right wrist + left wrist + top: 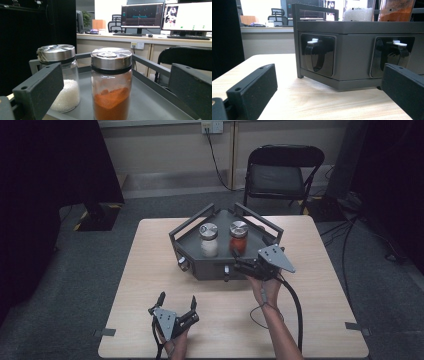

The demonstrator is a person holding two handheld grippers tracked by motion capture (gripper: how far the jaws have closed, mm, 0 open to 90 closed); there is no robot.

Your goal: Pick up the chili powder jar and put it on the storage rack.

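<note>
Glass jar of orange powder with steel lid (111, 85) stands before the open right gripper (239, 261); next it should close around it. Left gripper (177, 300) waits open on the table (320, 290).

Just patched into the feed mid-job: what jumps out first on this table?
Two steel-lidded glass jars stand side by side on a dark grey rack mid-table: the white-grain jar on the left, the orange-powder jar on the right. The right gripper, jaws open, lines up on the orange-powder jar from the rack's near right edge. The left gripper sits open near the table's front edge.
</note>
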